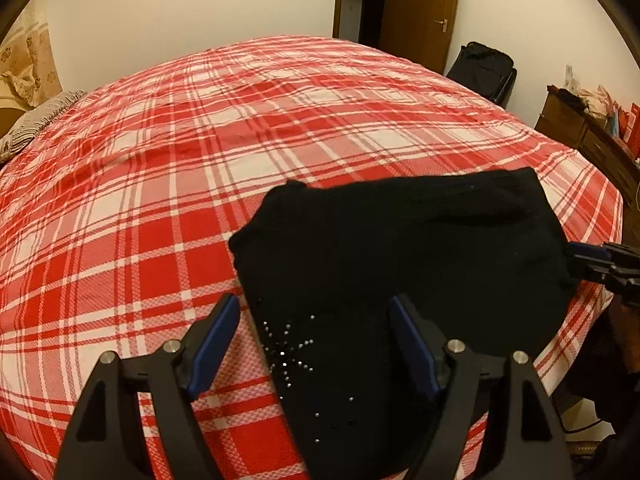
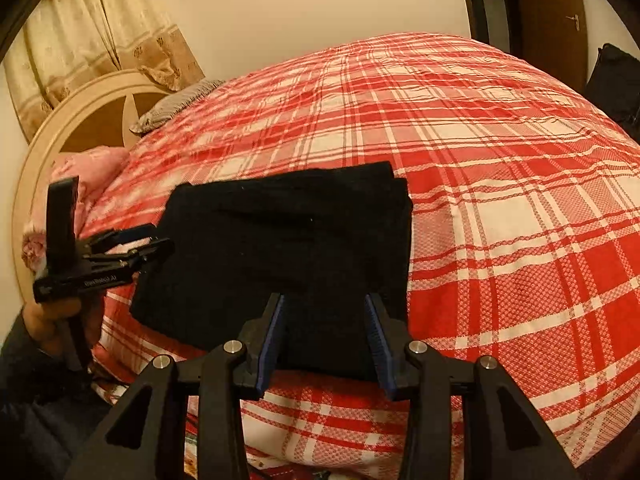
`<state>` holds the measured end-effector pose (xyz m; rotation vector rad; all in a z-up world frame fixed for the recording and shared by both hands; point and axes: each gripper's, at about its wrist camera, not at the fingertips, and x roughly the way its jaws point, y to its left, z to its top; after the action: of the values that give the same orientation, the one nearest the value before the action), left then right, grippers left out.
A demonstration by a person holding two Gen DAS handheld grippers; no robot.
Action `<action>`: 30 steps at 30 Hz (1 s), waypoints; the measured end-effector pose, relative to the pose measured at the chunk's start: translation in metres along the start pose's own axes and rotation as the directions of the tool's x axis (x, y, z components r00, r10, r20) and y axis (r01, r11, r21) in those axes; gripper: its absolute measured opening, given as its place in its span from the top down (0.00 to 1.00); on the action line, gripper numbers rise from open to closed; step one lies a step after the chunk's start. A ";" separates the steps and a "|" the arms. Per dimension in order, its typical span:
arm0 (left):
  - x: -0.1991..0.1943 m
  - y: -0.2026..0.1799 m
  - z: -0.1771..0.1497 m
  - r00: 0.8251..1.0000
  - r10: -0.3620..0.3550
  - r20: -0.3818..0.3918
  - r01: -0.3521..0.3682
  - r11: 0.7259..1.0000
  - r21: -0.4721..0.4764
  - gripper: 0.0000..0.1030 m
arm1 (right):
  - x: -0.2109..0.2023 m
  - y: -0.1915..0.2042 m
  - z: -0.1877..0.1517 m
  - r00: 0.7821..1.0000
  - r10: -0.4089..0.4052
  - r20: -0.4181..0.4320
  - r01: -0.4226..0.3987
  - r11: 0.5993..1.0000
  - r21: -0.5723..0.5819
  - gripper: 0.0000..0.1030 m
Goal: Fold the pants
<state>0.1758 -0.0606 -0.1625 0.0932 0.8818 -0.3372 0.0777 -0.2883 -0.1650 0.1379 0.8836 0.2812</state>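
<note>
Black pants (image 1: pixel 400 248) lie folded into a compact stack on the red plaid bedspread (image 1: pixel 160 200), near the bed's front edge. A rhinestone star (image 1: pixel 288 352) shows on the layer nearest me. My left gripper (image 1: pixel 316 316) hovers open and wide over the stack's left end, one pad over bedspread, the other over cloth. In the right wrist view the pants (image 2: pixel 280 232) lie flat, and my right gripper (image 2: pixel 326 324) stands open over their near edge, pads apart, nothing pinched. The left gripper (image 2: pixel 154 242), held by a hand, sits at the stack's left side. The right gripper (image 1: pixel 580 264) reaches in at the right edge.
A striped pillow (image 1: pixel 40 120) and a pink pillow (image 2: pixel 80 172) lie by the round headboard (image 2: pixel 60 128). Beyond the bed stand a brown door (image 1: pixel 420 12), a black bag (image 1: pixel 480 68) and a cluttered wooden dresser (image 1: pixel 580 132). Bare plaid bedspread stretches behind the pants.
</note>
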 end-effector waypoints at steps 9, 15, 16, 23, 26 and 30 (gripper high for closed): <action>-0.006 0.013 -0.001 0.999 0.043 0.030 -0.042 0.999 -0.024 0.16 | -0.008 0.011 0.009 0.998 0.005 0.055 -0.003 1.000 -0.031 0.59; -0.003 0.012 -0.007 0.999 0.037 0.014 -0.037 0.999 -0.018 0.15 | 0.001 0.010 0.012 0.998 -0.063 0.018 0.064 0.997 -0.031 0.59; -0.004 0.012 -0.007 0.999 0.036 0.015 -0.035 0.999 -0.017 0.15 | -0.004 0.014 0.016 0.997 -0.065 0.037 0.066 0.997 -0.048 0.59; -0.006 0.016 -0.009 1.000 0.024 0.016 -0.024 0.999 -0.032 0.15 | 0.019 0.020 0.051 0.984 -0.161 0.074 0.167 0.983 -0.081 0.54; -0.005 0.018 -0.011 1.000 0.020 0.015 -0.019 0.999 -0.040 0.15 | 0.047 -0.005 0.048 0.987 -0.163 -0.018 0.162 0.987 -0.016 0.54; -0.002 0.018 -0.012 1.000 0.013 0.008 -0.013 0.999 -0.044 0.15 | 0.040 -0.018 0.041 0.991 -0.136 -0.011 0.136 0.990 0.035 0.53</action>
<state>0.1717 -0.0401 -0.1700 0.0566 0.8793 -0.3059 0.1365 -0.2932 -0.1733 0.1088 0.9027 0.1388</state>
